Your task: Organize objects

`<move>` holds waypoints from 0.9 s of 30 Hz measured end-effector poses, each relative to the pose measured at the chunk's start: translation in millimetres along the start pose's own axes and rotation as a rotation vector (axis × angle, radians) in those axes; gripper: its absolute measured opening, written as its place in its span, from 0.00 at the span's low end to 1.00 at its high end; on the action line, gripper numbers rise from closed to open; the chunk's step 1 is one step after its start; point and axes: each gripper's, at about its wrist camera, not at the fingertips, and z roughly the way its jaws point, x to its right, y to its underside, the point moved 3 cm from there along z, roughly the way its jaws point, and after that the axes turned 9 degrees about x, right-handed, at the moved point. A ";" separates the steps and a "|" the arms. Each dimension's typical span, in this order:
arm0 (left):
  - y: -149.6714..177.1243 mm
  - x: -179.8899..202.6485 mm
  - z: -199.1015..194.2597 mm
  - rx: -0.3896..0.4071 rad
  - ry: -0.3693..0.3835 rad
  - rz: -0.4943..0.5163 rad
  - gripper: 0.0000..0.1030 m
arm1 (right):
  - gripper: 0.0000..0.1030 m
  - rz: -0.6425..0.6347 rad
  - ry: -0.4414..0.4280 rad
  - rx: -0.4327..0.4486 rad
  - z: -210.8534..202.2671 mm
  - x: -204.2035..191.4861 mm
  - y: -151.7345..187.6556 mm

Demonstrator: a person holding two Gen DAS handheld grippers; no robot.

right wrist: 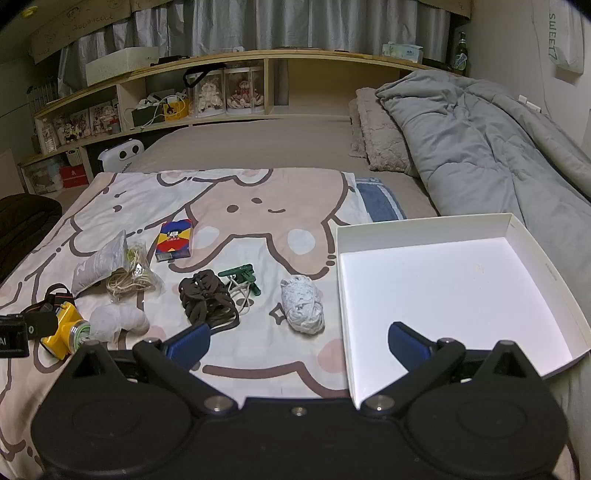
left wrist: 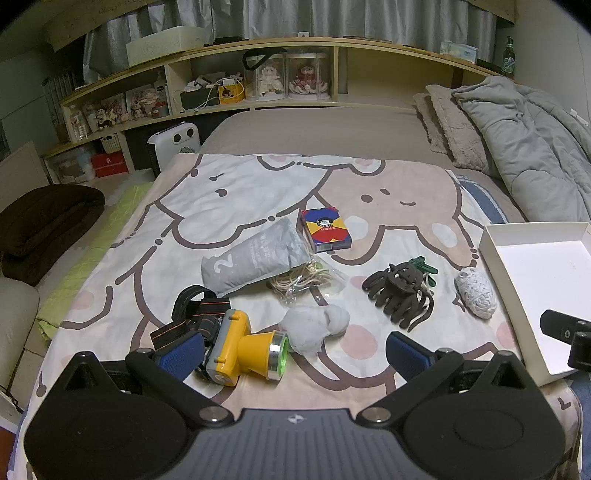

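- A bed (right wrist: 258, 147) with a taupe sheet fills the room.
- A cartoon-print blanket (left wrist: 258, 192) covers its near end.
- A grey duvet (right wrist: 480, 147) is heaped along the right edge, beside fuzzy pillows (right wrist: 380, 136).
- Wooden cubby shelves (left wrist: 343, 70) run along the far edge.
- Grey curtains (right wrist: 295, 26) hang above the shelves.

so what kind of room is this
Most likely a bedroom: the items lie on a cartoon-print sheet over a bed, with a rumpled grey quilt and a long wooden shelf of dolls behind.
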 end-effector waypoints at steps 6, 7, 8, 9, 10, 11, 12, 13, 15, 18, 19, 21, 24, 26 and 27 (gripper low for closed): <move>0.0 0.0 0.0 -0.001 0.000 0.000 1.00 | 1.00 0.000 0.000 -0.001 -0.1 0.1 0.4; 0.1 -0.1 0.0 0.000 0.000 0.000 1.00 | 1.00 0.000 0.001 -0.002 0.1 -0.1 1.1; 0.0 -0.1 0.0 0.000 0.000 -0.001 1.00 | 1.00 -0.001 0.001 -0.002 -0.1 -0.5 1.4; 0.0 0.0 0.0 -0.001 0.000 0.000 1.00 | 1.00 -0.001 0.002 -0.003 -0.1 -0.8 1.8; 0.3 -0.2 0.1 -0.001 0.000 0.000 1.00 | 1.00 0.000 0.002 -0.004 1.0 -0.5 2.5; 0.1 -0.1 0.0 -0.001 0.000 0.000 1.00 | 1.00 -0.002 0.001 -0.004 1.1 -0.8 2.6; 0.2 -0.2 -0.1 -0.001 0.000 -0.001 1.00 | 1.00 -0.002 0.001 -0.004 1.0 -0.9 2.8; 0.3 -0.3 -0.1 -0.001 0.000 -0.001 1.00 | 1.00 -0.002 0.001 -0.004 1.1 -0.6 2.6; 0.2 -0.2 0.0 -0.002 0.000 -0.001 1.00 | 1.00 -0.002 0.001 -0.005 0.7 -1.0 2.7; 1.6 0.3 0.4 -0.003 0.000 -0.001 1.00 | 1.00 -0.002 0.001 -0.006 0.7 -1.2 2.6; 2.3 0.5 0.5 -0.004 -0.001 -0.001 1.00 | 1.00 -0.002 0.001 -0.006 0.8 -1.0 2.5; 2.2 0.5 0.5 -0.003 0.000 -0.002 1.00 | 1.00 -0.002 0.001 -0.006 0.9 -1.1 2.7; 2.2 0.5 0.6 -0.004 0.001 -0.001 1.00 | 1.00 -0.002 0.000 -0.007 0.7 -0.3 2.9; 2.8 1.0 0.6 -0.005 0.001 0.000 1.00 | 1.00 -0.002 0.000 -0.006 0.4 -0.6 3.4; 3.6 1.3 0.4 -0.005 0.001 0.000 1.00 | 1.00 -0.002 0.000 -0.007 0.7 -0.4 3.0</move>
